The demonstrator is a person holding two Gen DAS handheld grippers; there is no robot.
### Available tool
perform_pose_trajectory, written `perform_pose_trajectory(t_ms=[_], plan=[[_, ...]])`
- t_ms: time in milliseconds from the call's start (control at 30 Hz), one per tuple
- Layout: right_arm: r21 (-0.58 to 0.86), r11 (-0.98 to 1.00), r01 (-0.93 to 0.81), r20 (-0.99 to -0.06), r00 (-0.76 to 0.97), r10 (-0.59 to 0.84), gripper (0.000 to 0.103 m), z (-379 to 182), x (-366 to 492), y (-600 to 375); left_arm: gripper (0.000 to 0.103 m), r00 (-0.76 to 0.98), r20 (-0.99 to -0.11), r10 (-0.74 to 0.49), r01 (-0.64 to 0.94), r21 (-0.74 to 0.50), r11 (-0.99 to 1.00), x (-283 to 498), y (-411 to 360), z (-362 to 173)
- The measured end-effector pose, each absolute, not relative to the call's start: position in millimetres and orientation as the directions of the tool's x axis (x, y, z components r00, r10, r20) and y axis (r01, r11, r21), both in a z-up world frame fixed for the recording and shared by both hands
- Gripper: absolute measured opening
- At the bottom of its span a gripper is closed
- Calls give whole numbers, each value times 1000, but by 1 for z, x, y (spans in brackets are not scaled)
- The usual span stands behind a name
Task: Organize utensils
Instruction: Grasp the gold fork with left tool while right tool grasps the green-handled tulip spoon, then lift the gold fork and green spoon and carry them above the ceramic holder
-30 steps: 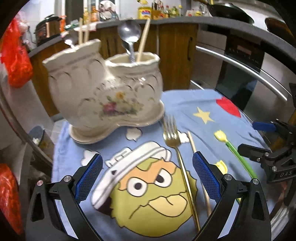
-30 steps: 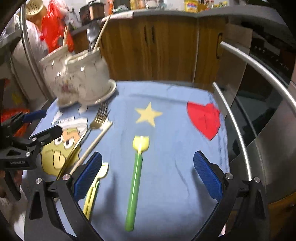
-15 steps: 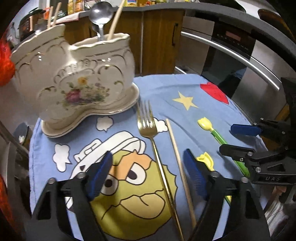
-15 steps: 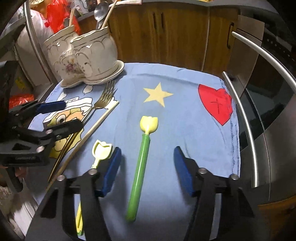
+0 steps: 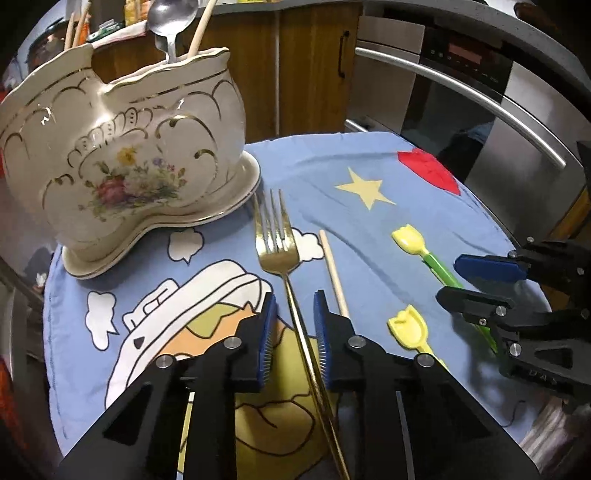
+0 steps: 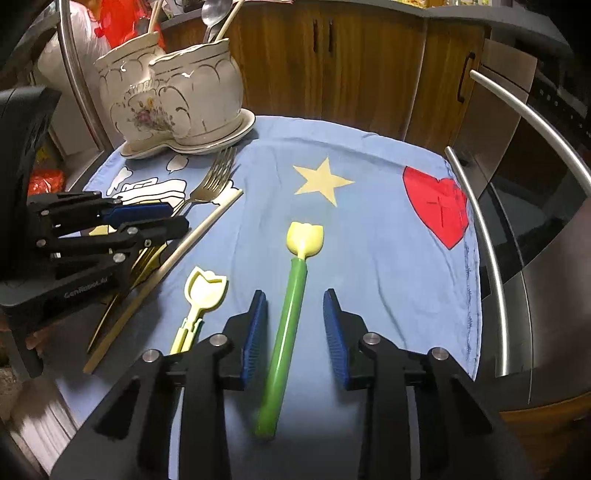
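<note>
A gold fork [image 5: 275, 243] lies on the blue cloth [image 5: 332, 177], its handle running between the pads of my left gripper [image 5: 293, 332], which is partly closed around it with small gaps. My right gripper [image 6: 295, 332] straddles the green-handled tulip spoon [image 6: 291, 295], pads apart from it. A wooden chopstick [image 5: 332, 269] and a yellow tulip scoop [image 6: 205, 291] lie between them. The white flowered double holder [image 5: 122, 155] stands at the back left with a steel spoon [image 5: 171, 22] and chopsticks inside.
Oven front with steel handle [image 6: 491, 236] at the right edge of the cloth. Wooden cabinets [image 6: 351, 66] behind. Red bag [image 6: 125, 18] at the back left. The cloth's near edge drops off close to both grippers.
Both grippers moved down and forward onto the cloth and narrowed: the left around the fork handle, the right around the green spoon handle.
</note>
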State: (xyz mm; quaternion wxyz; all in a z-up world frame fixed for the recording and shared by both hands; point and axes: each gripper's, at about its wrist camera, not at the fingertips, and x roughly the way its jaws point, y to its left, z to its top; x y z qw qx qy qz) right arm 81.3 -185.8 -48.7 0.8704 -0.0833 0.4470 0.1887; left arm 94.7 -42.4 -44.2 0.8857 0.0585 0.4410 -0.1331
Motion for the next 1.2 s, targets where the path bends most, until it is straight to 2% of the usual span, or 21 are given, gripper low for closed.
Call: perform_pose_trajectory(t_ms=[100, 200, 433, 667, 1200], plan=[[23, 912, -409, -805, 534, 260, 25, -49, 81, -183, 16, 585, -795, -160, 291, 22, 956, 94, -45, -45], [27, 910, -414, -801, 535, 268, 10, -49, 80, -182, 11, 601, -785, -149, 303, 51, 952, 92, -50, -46], [50, 916, -397, -792, 543, 279, 10, -49, 80, -183, 6, 606, -778, -167, 293, 23, 956, 93, -43, -45], [82, 922, -378, -752, 584, 306, 10, -37, 80, -188, 6, 640, -742, -199, 290, -6, 957, 82, -31, -29], [176, 895, -409, -560, 706, 433, 10, 7, 71, -185, 6, 722, -621, -304, 309, -103, 945, 50, 2, 22]])
